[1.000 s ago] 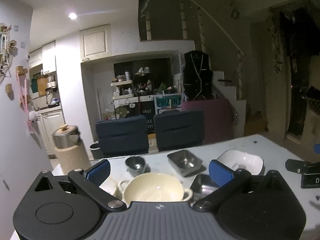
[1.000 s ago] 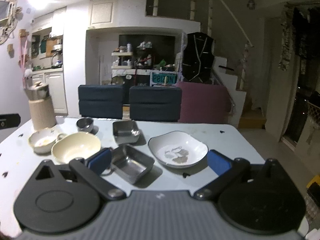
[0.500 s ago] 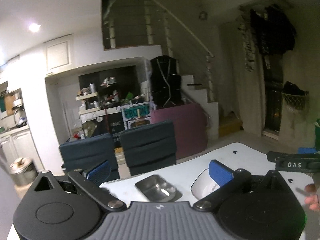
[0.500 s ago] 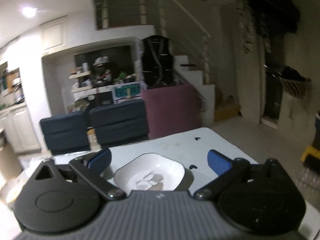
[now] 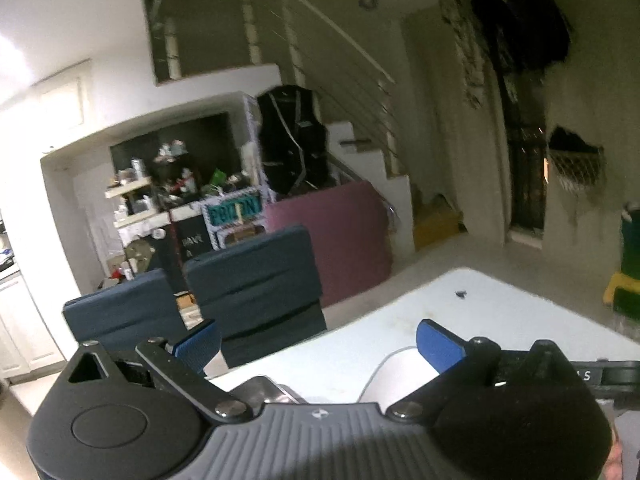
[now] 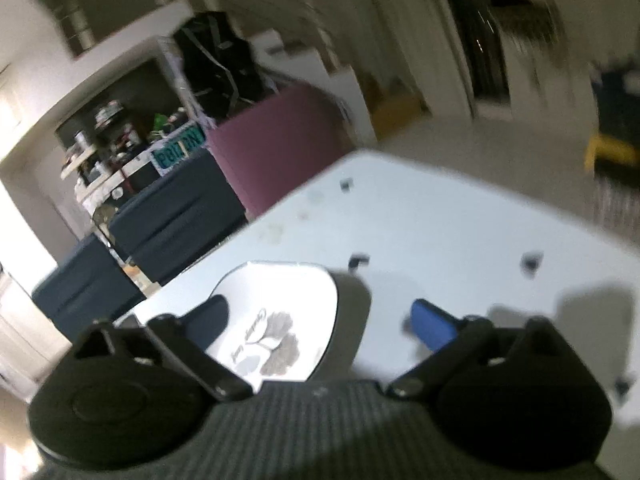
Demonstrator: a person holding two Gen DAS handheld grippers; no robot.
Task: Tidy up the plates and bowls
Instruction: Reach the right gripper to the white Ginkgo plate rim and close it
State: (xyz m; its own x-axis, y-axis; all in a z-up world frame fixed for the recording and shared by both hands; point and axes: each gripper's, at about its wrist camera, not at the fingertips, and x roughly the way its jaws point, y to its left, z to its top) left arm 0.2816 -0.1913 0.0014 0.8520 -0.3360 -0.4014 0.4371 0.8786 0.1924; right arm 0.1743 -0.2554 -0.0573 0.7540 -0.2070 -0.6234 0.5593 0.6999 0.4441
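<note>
My right gripper is open and empty, low over a white squarish plate with a grey leaf print on the white table. Its left finger is over the plate's left part, its right finger to the plate's right. My left gripper is open and empty above the table. Between its fingers I see the rim of a steel square dish and the edge of the white plate. The other bowls are out of view.
Two dark blue chairs stand behind the table's far edge, with a purple panel beyond. The table's right corner drops to the floor. The other gripper's black body shows at the right in the left wrist view.
Both grippers have swung right and tilted. The right one has dropped closer to the white plate. The cream bowl and small bowls have left both views.
</note>
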